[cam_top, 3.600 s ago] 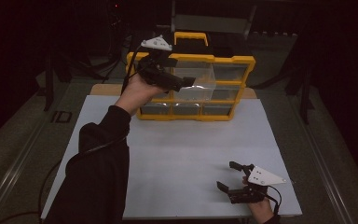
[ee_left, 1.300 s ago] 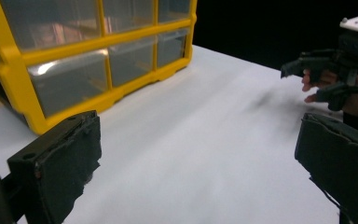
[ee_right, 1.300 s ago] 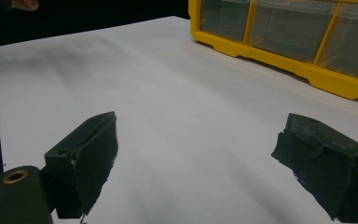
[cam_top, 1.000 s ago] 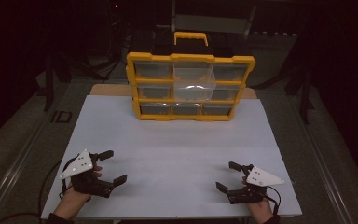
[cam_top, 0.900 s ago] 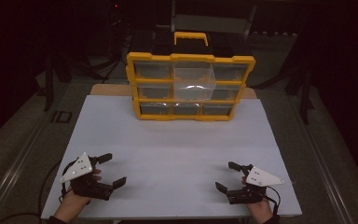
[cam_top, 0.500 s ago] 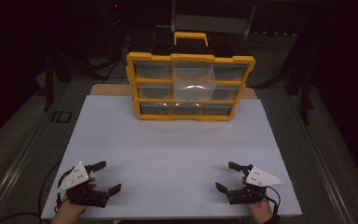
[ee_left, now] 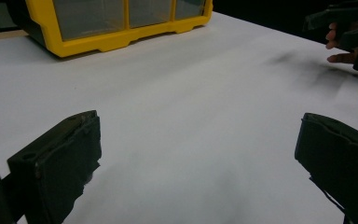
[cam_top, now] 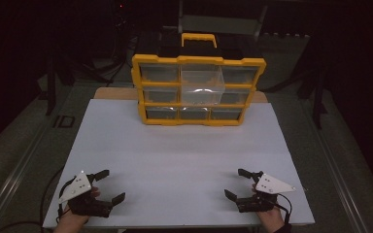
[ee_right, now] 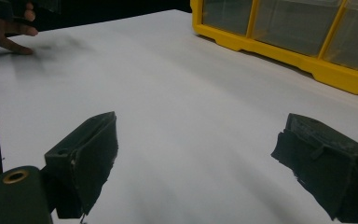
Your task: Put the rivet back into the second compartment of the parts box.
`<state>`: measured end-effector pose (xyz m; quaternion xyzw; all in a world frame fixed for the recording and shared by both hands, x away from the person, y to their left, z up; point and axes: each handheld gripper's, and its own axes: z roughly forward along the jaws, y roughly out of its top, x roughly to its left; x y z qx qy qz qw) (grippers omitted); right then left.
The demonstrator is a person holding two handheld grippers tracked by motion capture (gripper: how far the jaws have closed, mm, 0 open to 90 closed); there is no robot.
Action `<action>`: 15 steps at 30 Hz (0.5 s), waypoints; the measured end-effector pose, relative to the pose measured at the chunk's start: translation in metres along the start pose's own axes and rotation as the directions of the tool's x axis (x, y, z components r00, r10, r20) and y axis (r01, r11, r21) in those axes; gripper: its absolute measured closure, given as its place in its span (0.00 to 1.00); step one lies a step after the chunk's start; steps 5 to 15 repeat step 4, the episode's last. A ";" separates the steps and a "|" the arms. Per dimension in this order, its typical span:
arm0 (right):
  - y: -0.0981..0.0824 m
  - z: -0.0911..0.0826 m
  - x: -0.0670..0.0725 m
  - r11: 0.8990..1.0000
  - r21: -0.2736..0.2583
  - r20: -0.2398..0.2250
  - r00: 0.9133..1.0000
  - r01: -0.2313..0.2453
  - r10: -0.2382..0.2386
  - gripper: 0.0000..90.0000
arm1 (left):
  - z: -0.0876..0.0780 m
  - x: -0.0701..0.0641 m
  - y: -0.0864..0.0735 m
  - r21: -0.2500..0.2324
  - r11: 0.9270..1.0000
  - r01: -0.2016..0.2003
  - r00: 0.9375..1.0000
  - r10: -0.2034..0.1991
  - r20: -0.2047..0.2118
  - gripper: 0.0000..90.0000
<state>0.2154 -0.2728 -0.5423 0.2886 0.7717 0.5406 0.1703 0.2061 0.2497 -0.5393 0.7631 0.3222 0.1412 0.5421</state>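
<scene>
**High view: both grippers low on a white table, drawer cabinet at the far edge**

High view gives us a white table top in a dark room, with grey floor on either side of it and dim dark frames behind. At twelve o'clock on the table stands the yellow drawer cabinet, upright, its clear drawers in three rows facing us and a yellow handle on its black top. A strip of bare wood shows at the table's far edge, to either side of the cabinet.

At seven o'clock we see the left gripper in our left hand, close to the near edge, its jaws spread wide and holding nothing. At five o'clock sits the right gripper, in our right hand, likewise released, jaws well apart and empty. The two grippers are well apart from each other and from the cabinet.

In the left gripper view, we look along the spread jaws over the bare white surface; the cabinet's lower yellow edge lies at eleven o'clock, and the other hand's fingers at two o'clock. In the right gripper view the cabinet sits at one o'clock, with the other hand at ten o'clock. Soft shadows smudge the table near each hand.
</scene>
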 end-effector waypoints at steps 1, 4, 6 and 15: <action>0.000 0.000 0.000 1.000 0.001 0.000 1.000 -0.001 0.001 0.12 | 0.000 0.000 0.000 0.001 1.000 0.002 1.000 -0.002 -0.003 0.00; -0.001 0.001 0.000 1.000 0.004 -0.003 1.000 -0.003 0.003 0.12 | 0.000 0.000 -0.001 -0.006 1.000 0.006 1.000 -0.006 -0.004 0.00; -0.001 0.001 0.000 1.000 0.004 -0.003 1.000 -0.003 0.003 0.12 | 0.000 0.000 -0.001 -0.006 1.000 0.006 1.000 -0.006 -0.004 0.00; -0.001 0.001 0.000 1.000 0.004 -0.003 1.000 -0.003 0.003 0.12 | 0.000 0.000 -0.001 -0.006 1.000 0.006 1.000 -0.006 -0.004 0.00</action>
